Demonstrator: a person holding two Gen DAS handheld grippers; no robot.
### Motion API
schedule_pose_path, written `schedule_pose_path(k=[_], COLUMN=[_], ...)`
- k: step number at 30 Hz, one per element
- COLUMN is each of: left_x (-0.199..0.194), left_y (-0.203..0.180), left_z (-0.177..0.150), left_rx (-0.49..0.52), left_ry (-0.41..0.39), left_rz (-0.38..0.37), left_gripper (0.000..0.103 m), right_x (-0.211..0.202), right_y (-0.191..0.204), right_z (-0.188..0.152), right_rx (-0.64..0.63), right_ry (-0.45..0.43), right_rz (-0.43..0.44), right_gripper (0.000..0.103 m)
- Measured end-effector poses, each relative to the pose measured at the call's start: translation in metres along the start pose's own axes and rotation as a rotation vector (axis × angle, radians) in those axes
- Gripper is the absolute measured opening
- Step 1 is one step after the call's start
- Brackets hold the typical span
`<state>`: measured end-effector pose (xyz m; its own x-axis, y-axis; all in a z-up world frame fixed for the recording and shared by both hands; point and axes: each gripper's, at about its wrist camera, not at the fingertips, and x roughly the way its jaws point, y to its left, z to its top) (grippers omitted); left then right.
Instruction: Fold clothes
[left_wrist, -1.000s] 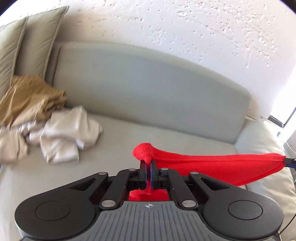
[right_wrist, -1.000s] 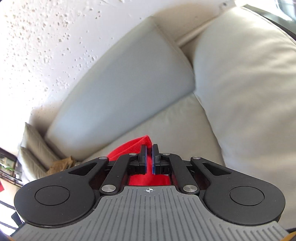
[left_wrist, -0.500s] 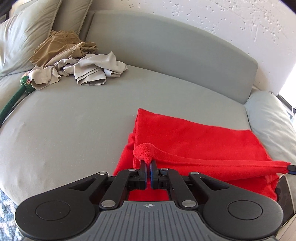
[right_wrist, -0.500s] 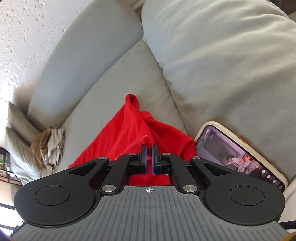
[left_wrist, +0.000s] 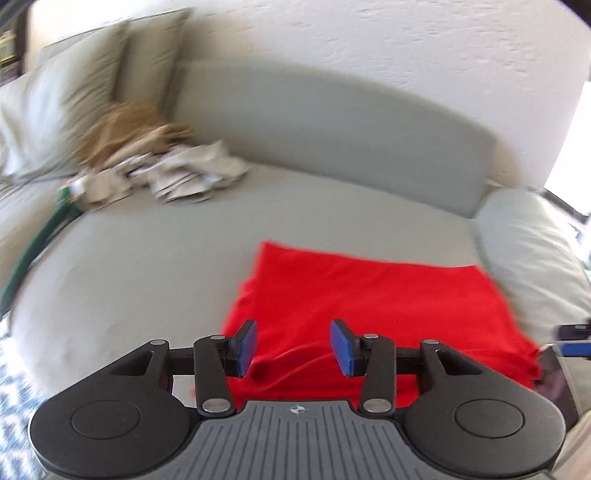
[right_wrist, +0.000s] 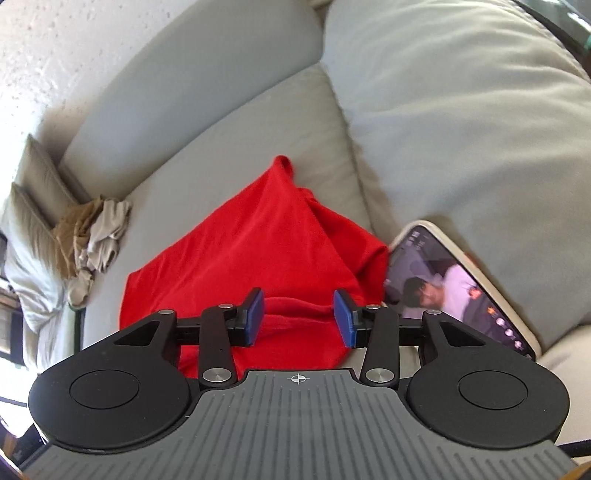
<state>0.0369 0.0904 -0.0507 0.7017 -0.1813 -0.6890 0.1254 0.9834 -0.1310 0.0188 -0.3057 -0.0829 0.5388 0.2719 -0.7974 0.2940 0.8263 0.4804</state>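
Both grippers, clamped on the red cloth's (left_wrist: 369, 295) near hem a second ago, are opening now, left gripper (left_wrist: 293, 347) and right gripper (right_wrist: 298, 318) letting it drop onto the sofa seat (left_wrist: 147, 258). I'd pull straight back so neither pad snags the fold, and watch the phone (right_wrist: 461, 288) just right of it.

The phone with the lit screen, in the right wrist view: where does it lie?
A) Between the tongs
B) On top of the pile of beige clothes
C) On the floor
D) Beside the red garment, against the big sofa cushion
D: the phone lies at the right edge of the red garment and leans on the big sofa cushion, far from the beige clothes.
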Motion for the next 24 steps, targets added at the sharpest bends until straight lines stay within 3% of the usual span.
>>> schedule_pose_path(k=[3,6,8,10,12,14,17,20,24], left_x=[0.05,0.096,0.101,0.096,0.069,0.036,-0.005,-0.018,0.008], left_y=[-0.022,-0.019,-0.011,-0.005,-0.005,0.003,0.016,0.017,-0.016], left_z=[0.009,0.009,0.001,-0.011,-0.029,-0.042,-0.05,-0.045,-0.031], left_rx=[0.055,0.019,-0.005,-0.004,0.078,0.123,0.104,0.059,0.048], left_ry=[0.089,0.211,0.295,0.378,0.427,0.422,0.35,0.266,0.19], left_rz=[-0.015,-0.009,-0.069,-0.146,-0.186,-0.204,-0.208,-0.193,-0.166], left_gripper=[0.043,0.039,0.02,0.02,0.02,0.021,0.028,0.035,0.037], right_x=[0.037,0.076,0.092,0.098,0.092,0.072,0.032,0.014,0.02], right_y=[0.023,0.035,0.035,0.033,0.031,0.027,0.009,0.004,0.02], right_z=[0.014,0.025,0.024,0.016,-0.003,-0.019,-0.034,-0.031,-0.019], right_rx=[-0.049,-0.054,-0.051,-0.052,-0.075,-0.097,-0.062,-0.038,-0.06], right_ry=[0.062,0.135,0.206,0.285,0.404,0.454,0.442,0.356,0.201], right_rz=[-0.01,-0.038,-0.035,-0.012,0.051,0.064,0.112,0.124,0.12], right_gripper=[0.043,0.043,0.043,0.043,0.044,0.044,0.05,0.053,0.052])
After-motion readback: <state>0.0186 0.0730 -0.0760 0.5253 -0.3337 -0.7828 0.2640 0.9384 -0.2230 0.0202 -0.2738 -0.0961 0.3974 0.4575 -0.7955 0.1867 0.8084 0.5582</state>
